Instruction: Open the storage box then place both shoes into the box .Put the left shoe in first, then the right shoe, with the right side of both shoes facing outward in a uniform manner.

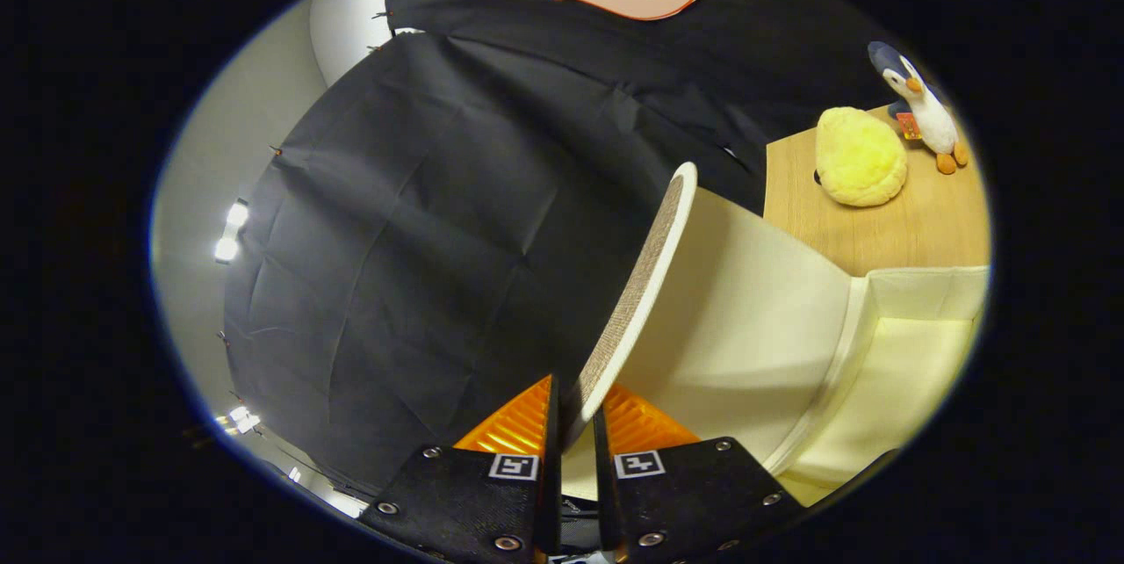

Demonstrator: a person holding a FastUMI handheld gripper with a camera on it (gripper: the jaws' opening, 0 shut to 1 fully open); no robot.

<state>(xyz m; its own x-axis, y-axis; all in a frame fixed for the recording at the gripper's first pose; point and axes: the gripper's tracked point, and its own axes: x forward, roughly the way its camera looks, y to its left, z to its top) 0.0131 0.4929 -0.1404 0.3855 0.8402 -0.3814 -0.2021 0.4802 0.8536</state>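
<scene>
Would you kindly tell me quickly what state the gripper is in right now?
Gripper: closed, both fingers pinching the edge of the cream storage-box lid with a woven brown face, raised above the open cream fabric box.

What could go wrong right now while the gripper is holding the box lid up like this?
The gripper pinches just the thin edge of the storage box lid, so the lid could slip free and drop back over the box. The lid stands tilted, not fully back, so letting go now may let it fall shut. Swinging it much further could carry it toward the yellow plush toy and the penguin toy on the wooden table beyond.
</scene>
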